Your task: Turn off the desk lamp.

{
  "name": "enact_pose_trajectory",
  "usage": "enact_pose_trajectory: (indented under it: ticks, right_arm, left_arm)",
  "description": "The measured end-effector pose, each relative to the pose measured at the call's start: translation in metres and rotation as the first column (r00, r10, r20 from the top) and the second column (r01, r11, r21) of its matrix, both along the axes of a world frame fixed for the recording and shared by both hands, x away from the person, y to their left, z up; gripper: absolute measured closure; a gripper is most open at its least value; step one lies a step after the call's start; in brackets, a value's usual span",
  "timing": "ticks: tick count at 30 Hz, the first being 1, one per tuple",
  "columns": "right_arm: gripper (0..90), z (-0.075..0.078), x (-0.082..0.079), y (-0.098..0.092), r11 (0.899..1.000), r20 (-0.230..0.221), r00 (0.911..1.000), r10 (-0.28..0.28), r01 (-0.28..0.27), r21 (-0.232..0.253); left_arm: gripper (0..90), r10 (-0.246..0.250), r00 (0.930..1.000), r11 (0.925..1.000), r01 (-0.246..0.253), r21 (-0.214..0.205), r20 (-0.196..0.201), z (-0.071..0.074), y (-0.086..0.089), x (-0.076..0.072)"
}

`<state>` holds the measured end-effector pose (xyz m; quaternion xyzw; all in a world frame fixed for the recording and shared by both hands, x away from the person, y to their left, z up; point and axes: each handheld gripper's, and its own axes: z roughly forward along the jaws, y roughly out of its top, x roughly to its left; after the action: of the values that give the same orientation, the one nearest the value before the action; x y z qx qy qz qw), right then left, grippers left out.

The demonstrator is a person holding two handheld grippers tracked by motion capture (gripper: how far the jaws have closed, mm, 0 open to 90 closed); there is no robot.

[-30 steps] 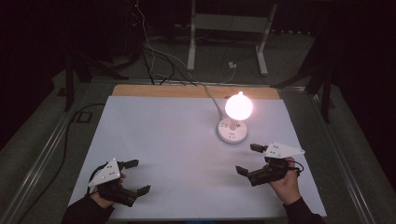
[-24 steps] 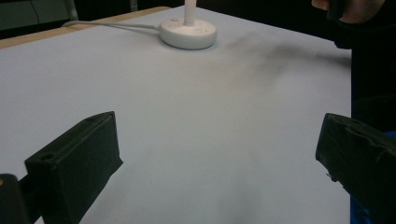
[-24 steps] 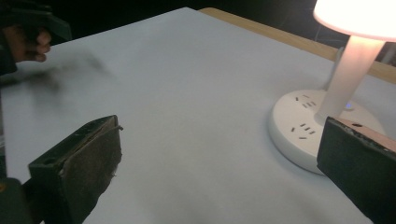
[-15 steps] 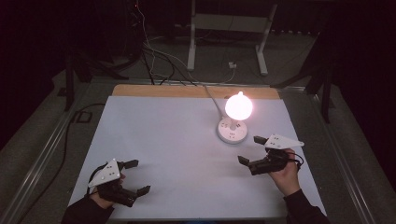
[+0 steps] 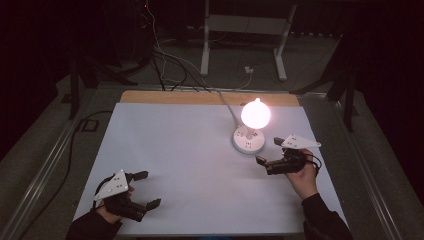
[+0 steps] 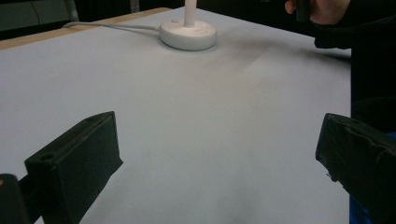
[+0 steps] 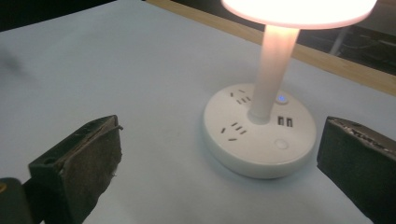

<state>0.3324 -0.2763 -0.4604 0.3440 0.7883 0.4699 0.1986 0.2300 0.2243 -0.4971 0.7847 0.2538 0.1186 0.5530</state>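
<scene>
White-covered counter [image 5: 190,150], lit desk lamp [image 5: 250,131] is the landmark, standing toward the counter's far right part, its cord [image 5: 226,102] running off the far edge. Lamp base [image 7: 259,131] is a round white puck with socket slots, two USB ports, a blue lit dot beside the stem and a round button [image 7: 281,144] on the near rim; glowing shade [image 7: 299,9] sits above on a thin stem. Right gripper [image 5: 270,152] hovers just beside the base on the near-right side, jaws released and spread wide, nothing between them, base framed between them in the right gripper view. Left gripper [image 5: 146,189] well apart from the lamp, near the counter's near-left corner, jaws also released, empty. Likely step: reach the base to press the button. To do it well: narrow the jaws first, come down with one jaw tip straight on the button, light push, avoid nudging the stem or sliding the light base; left stays parked.
</scene>
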Motion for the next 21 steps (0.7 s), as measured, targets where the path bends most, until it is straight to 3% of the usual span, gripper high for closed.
enact_pose_trajectory:
  ticks: [5,13,17,21]
  right_arm:
    - [0.0,-0.005,0.012,0.000,0.999,0.000,0.9992,-0.040,0.040,-0.008]
    - [0.0,-0.012,0.029,-0.001,0.997,-0.041,0.9972,-0.062,0.064,0.039]
    - [0.0,-0.015,0.038,-0.003,0.992,-0.053,0.9930,-0.105,0.108,0.060]
    - [0.0,-0.017,0.044,-0.003,0.987,-0.070,0.9854,-0.155,0.158,0.033]
  left_arm:
    - [0.5,-0.001,1.0000,1.0000,0.001,-0.003,-0.001,0.000,0.000,0.000]
    - [0.5,0.000,1.0000,1.0000,0.000,0.001,-0.002,0.000,0.000,0.000]
    - [0.5,0.001,1.0000,1.0000,-0.001,-0.002,-0.001,0.000,0.000,0.000]
    - [0.5,-0.001,1.0000,1.0000,0.001,-0.004,-0.001,0.000,0.000,0.000]
